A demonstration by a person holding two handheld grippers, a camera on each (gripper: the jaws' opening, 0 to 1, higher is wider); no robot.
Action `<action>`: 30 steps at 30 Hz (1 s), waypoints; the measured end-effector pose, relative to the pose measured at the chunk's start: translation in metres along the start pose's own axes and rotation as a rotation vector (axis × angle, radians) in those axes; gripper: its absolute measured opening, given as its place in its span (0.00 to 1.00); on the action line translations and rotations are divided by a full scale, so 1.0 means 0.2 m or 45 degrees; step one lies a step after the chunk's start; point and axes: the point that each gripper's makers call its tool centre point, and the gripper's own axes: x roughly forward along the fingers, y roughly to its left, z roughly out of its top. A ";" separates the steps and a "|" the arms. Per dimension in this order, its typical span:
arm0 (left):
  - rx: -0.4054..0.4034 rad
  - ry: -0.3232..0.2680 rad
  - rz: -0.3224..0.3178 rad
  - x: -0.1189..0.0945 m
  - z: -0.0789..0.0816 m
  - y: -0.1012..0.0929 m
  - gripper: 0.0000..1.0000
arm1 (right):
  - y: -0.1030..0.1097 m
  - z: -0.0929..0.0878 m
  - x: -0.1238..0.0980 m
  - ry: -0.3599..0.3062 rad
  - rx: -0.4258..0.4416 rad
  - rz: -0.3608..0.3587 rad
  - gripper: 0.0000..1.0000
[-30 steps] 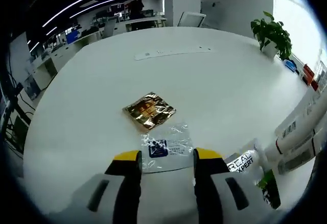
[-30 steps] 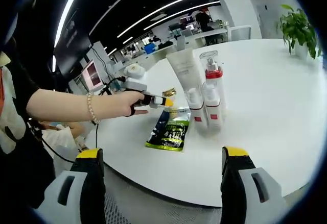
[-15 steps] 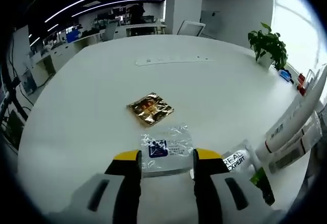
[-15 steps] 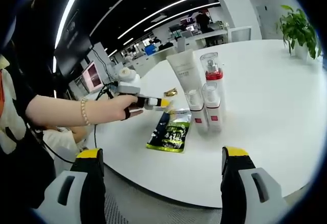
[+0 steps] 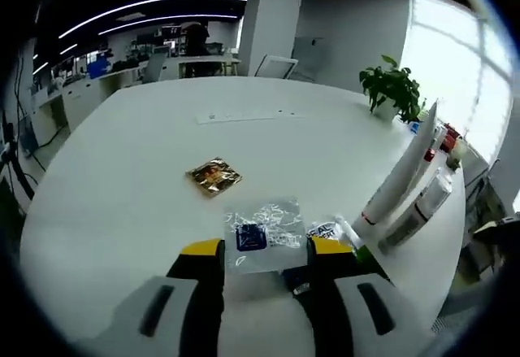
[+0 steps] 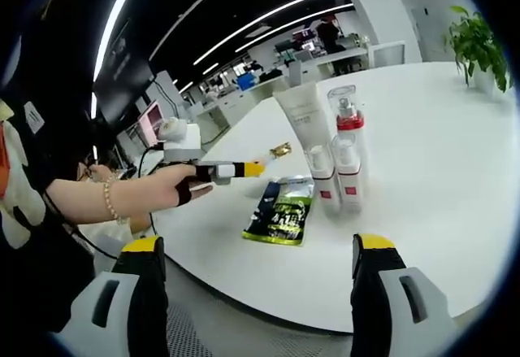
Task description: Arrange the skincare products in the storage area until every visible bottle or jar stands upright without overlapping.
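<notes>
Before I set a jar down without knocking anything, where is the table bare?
The white round table is bare right of the red-capped white pump bottle, toward the potted plant, and beyond the gold foil sachet. It is crowded around the white tube, green-black sachet and clear sachet.

An open-plan office: long strip lights (image 5: 146, 3) run across a dark ceiling, rows of desks with monitors (image 5: 97, 68) fill the upper left, a chair (image 5: 275, 66) stands behind the large white counter (image 5: 122, 202), and a potted plant (image 5: 392, 89) sits near bright windows.
</notes>
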 end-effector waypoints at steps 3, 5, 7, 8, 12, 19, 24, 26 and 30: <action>0.024 -0.021 -0.034 -0.06 0.02 -0.04 0.36 | 0.02 0.00 0.00 0.008 -0.006 0.017 0.94; 0.069 -0.033 -0.072 -0.09 0.02 -0.07 0.36 | 0.03 0.00 0.01 0.010 -0.002 0.029 0.93; 0.116 -0.033 -0.100 -0.13 0.01 -0.13 0.36 | 0.04 0.00 0.01 0.009 0.004 0.045 0.91; 0.138 -0.036 -0.111 -0.14 0.01 -0.14 0.36 | 0.05 0.00 0.01 0.006 0.009 0.050 0.90; 0.160 -0.052 -0.158 -0.20 0.00 -0.20 0.36 | 0.07 0.01 0.00 0.000 0.008 0.078 0.83; 0.204 -0.077 -0.211 -0.31 0.00 -0.29 0.36 | 0.15 0.05 0.00 -0.021 0.029 0.173 0.78; 0.236 -0.094 -0.252 -0.39 0.01 -0.34 0.36 | 0.23 0.08 0.01 -0.014 0.037 0.276 0.71; 0.251 -0.100 -0.256 -0.40 0.01 -0.35 0.36 | 0.23 0.11 0.01 -0.027 0.057 0.292 0.66; 0.256 -0.121 -0.278 -0.46 0.03 -0.38 0.36 | 0.23 0.21 0.05 -0.093 0.137 0.335 0.60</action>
